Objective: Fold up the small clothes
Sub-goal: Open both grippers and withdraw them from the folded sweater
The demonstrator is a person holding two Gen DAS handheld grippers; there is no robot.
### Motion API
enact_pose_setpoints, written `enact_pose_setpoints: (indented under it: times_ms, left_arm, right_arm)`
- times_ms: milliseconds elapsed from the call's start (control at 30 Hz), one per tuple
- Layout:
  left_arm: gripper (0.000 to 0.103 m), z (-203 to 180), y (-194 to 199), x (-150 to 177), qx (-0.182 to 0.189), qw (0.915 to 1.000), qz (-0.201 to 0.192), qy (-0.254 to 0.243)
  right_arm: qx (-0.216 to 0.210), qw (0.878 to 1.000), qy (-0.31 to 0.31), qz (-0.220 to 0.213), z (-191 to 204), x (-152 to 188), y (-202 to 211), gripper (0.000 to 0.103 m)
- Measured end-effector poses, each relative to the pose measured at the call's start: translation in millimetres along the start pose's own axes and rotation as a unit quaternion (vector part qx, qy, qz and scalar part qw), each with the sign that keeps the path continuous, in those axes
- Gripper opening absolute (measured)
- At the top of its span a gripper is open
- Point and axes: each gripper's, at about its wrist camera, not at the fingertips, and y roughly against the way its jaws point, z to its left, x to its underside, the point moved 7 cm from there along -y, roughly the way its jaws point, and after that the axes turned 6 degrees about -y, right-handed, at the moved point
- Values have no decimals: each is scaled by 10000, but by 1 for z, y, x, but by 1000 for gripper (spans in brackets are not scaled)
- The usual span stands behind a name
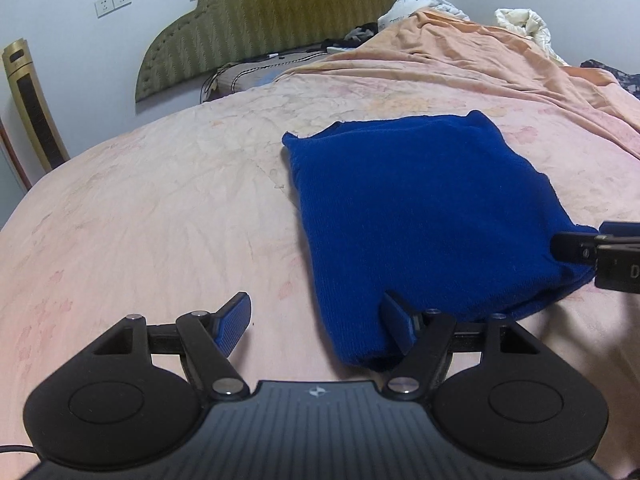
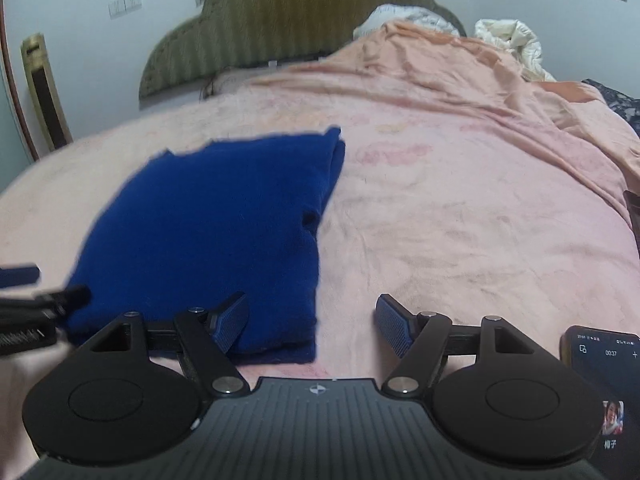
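A blue knitted cloth [image 1: 420,216], folded to a soft rectangle, lies on the pink bedsheet [image 1: 160,200], with the left gripper [image 1: 316,326] and the right gripper [image 2: 312,326] at its near edge, both with ribbed pads apart and holding nothing.

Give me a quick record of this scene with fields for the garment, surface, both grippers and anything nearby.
garment: blue cloth, folded into a rough rectangle, lying flat
surface: pink bedsheet
left hand-held gripper: open, at the cloth's near corner
right hand-held gripper: open, at its other near corner
nearby: phone, screen lit; green headboard
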Motion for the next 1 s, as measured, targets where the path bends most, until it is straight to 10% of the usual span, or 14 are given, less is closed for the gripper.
enact_pose_setpoints:
  times_ms: [1000]
  left_arm:
    - [73, -6, 8, 4, -34, 9996, 206, 210]
  right_arm:
    - [35, 9988, 463, 138, 16, 24, 13, 83]
